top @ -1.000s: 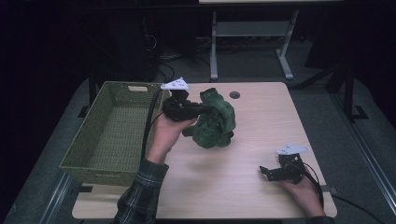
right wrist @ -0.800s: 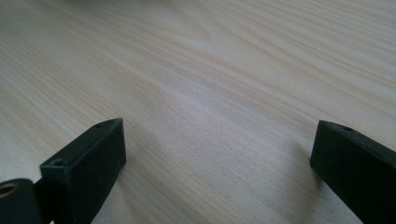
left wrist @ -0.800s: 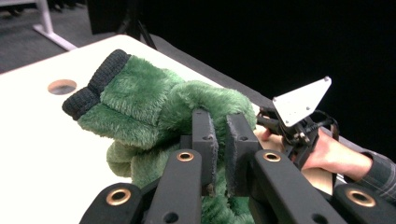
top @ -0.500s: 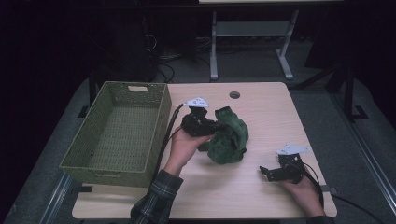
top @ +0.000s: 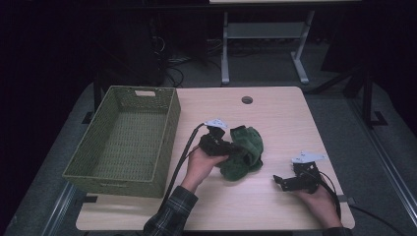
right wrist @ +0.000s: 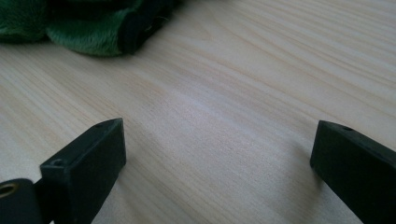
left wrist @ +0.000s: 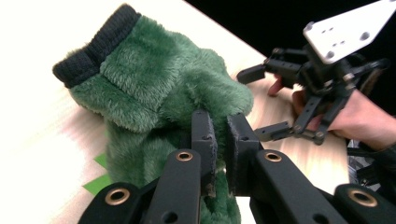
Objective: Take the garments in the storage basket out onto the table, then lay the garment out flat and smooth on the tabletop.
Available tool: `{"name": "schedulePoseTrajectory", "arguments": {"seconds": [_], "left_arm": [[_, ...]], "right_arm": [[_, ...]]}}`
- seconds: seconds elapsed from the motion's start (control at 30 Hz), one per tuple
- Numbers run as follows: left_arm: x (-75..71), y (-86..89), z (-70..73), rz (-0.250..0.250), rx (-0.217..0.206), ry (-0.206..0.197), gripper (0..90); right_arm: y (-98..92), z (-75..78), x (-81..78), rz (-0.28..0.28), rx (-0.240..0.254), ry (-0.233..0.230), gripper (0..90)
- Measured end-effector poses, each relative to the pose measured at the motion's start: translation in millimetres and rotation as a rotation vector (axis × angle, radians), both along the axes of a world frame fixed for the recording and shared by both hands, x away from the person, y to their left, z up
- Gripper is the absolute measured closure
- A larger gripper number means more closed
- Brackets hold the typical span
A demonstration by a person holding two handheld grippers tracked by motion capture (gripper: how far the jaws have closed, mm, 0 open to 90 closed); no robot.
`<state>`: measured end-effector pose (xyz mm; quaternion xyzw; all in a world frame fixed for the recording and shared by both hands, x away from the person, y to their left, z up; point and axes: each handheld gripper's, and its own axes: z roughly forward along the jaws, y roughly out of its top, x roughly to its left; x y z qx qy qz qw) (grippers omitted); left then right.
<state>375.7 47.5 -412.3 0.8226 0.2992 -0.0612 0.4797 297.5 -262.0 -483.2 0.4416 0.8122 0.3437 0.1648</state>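
Pinching the green fleece garment (left wrist: pixel 159 88), left gripper (left wrist: pixel 218 140) fingers hold it; right gripper (right wrist: pixel 217 158) fingers wide.

We find no legible text, label, brand, number or sign on any surface in these views.

left hand-held gripper (left wrist: pixel 218 140) clamped, right hand-held gripper (right wrist: pixel 219 163) agape

Dim room; pale wooden table (top: pixel 275 113), grey carpet floor (top: pixel 344 123), white metal desk legs (top: pixel 225 54) behind.
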Motion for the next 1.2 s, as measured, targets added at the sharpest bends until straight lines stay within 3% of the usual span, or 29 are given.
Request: {"name": "schedulePoseTrajectory", "arguments": {"seconds": [0.23, 0.63, 0.83, 1.0, 1.2], "left_arm": [[2.8, -5.4, -18.0, 0.015, 0.067, -0.007, 81.5], [4.9, -3.5, -28.8, 0.034, 0.108, -0.023, 76.8], [-9.0, -3.9, -9.4, 0.024, 0.119, -0.071, 61.2], [-27.1, -3.4, 7.6, 0.014, 0.108, -0.113, 59.1], [-44.5, -10.3, 9.6, -0.025, 0.136, -0.146, 60.8]], "right_arm": [[0.2, -0.1, -0.4, 0.01, -0.002, -0.004, 3.1], [0.4, -0.1, -0.6, 0.012, -0.001, -0.005, 3.2], [0.4, -0.1, -0.5, 0.013, -0.002, -0.005, 3.1], [1.1, 0.0, -0.6, 0.007, -0.006, -0.005, 3.1], [2.1, 0.9, -0.3, 0.003, -0.008, 0.006, 3.4]]}}
